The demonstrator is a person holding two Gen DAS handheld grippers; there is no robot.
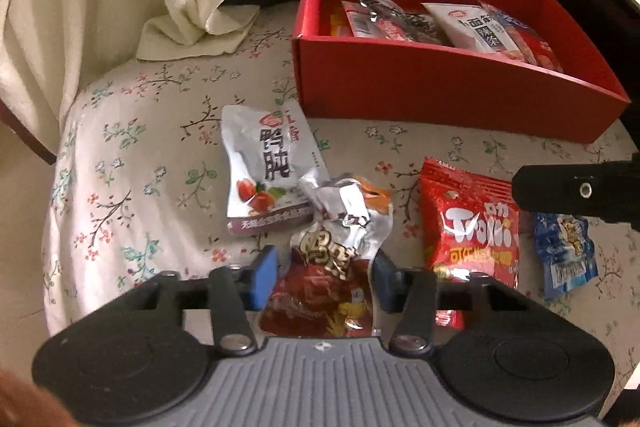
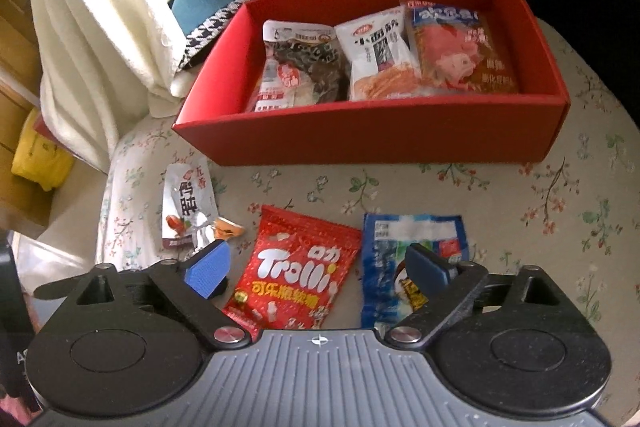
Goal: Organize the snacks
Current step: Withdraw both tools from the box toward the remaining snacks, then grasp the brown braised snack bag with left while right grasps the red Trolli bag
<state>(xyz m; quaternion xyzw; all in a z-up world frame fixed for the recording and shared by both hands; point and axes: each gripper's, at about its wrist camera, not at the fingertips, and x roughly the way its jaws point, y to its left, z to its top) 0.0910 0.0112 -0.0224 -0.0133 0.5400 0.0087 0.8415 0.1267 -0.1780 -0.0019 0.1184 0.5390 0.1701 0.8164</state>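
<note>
Through my left wrist camera, my left claw (image 1: pixel 324 277) had its blue pads pinched in on a crumpled silver-and-red packet (image 1: pixel 332 267) lying on the floral cloth (image 1: pixel 132 155), with a silver packet (image 1: pixel 266 167) just beyond it, a red Trolli bag (image 1: pixel 470 227) to its right, and the red box (image 1: pixel 440 87) of snacks farther back. Through my right wrist camera, my right claw (image 2: pixel 318 273) stood wide and empty above the Trolli bag, one pad over a blue packet (image 2: pixel 412 231) beside it, the box beyond.

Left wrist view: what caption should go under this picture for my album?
The left hand-held gripper closes around a crinkled red snack packet on the flowery cloth, near the red box.
</note>
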